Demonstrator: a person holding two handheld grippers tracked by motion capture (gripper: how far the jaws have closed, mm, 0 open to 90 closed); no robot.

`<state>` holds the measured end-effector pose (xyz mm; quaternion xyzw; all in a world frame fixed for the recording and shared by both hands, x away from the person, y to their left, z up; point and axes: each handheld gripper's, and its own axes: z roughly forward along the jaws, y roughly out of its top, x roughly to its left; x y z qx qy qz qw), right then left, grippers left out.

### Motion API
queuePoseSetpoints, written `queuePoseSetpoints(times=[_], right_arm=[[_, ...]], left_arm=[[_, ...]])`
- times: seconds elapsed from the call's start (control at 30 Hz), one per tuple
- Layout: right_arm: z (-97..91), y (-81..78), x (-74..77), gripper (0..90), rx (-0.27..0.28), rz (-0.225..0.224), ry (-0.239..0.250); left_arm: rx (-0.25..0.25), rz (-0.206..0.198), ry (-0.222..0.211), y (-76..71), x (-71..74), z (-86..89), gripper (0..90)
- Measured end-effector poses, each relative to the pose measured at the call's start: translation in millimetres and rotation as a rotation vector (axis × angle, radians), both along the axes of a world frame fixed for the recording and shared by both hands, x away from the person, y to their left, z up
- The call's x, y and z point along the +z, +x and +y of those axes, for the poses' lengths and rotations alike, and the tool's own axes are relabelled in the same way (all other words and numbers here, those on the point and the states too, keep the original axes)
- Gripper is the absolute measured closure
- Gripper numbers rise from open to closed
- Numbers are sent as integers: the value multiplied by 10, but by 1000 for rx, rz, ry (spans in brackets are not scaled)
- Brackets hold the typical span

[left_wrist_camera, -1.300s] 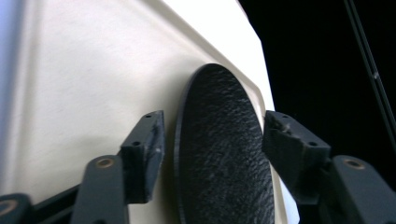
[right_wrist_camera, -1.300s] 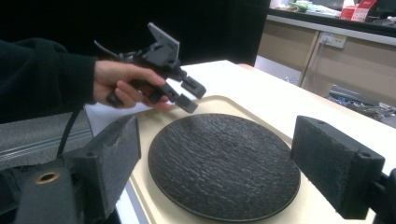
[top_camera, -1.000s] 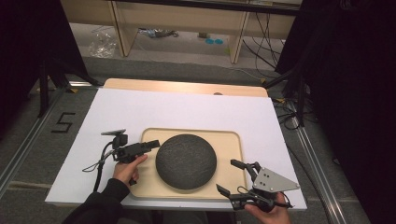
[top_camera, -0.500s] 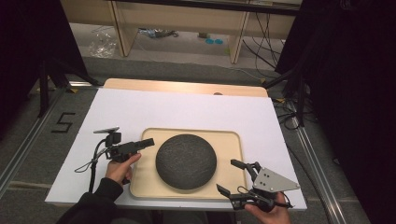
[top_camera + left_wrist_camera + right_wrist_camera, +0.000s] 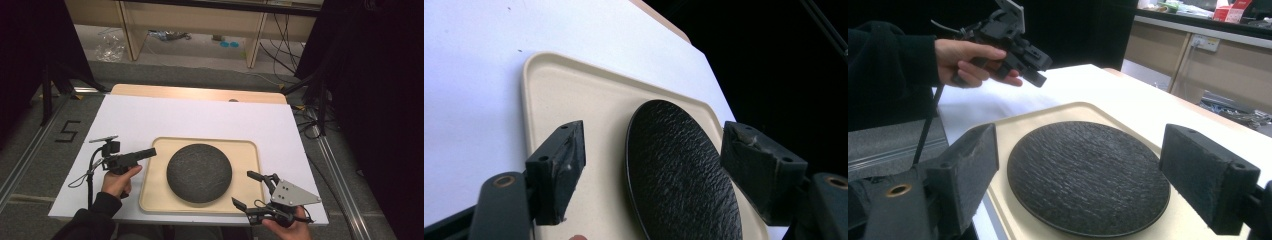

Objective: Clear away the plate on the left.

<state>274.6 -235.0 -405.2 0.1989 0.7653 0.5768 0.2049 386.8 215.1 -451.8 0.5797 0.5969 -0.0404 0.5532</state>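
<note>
A round, dark, rough-textured plate [image 5: 199, 172] lies flat in a beige tray [image 5: 246, 151] near the table's front edge. My left gripper [image 5: 149, 153] hovers just off the tray's left rim, held in a hand and turned on its side; in the left gripper view it [image 5: 654, 170] is open, its jaws framing the plate [image 5: 681, 175] and tray [image 5: 569, 95]. My right gripper [image 5: 243, 188] sits at the tray's front right corner, open and empty. Its own view has the gripper [image 5: 1088, 175] spread wide before the plate [image 5: 1083, 172], the left gripper [image 5: 1015, 35] beyond.
The tray rests on a white sheet [image 5: 200, 117] covering a wooden table [image 5: 200, 93]. A black cable [image 5: 90, 175] trails from the left gripper. Floor rails, a "5" marking [image 5: 67, 131], shelf legs and loose cables [image 5: 310, 125] surround the table.
My left gripper has drawn back to the left, from over the tray's left rim to just outside it. The right gripper, plate and tray have stayed put.
</note>
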Motion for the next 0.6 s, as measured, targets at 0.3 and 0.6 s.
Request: queuePoseSetpoints(times=[0.3,0.6], right_arm=[[6,2,-3,171,5,0,3],[5,2,1,170,5,4,-2]], left_arm=[[11,-33,26,-100,65,163,256],[14,-41,29,-160,95,242,253]])
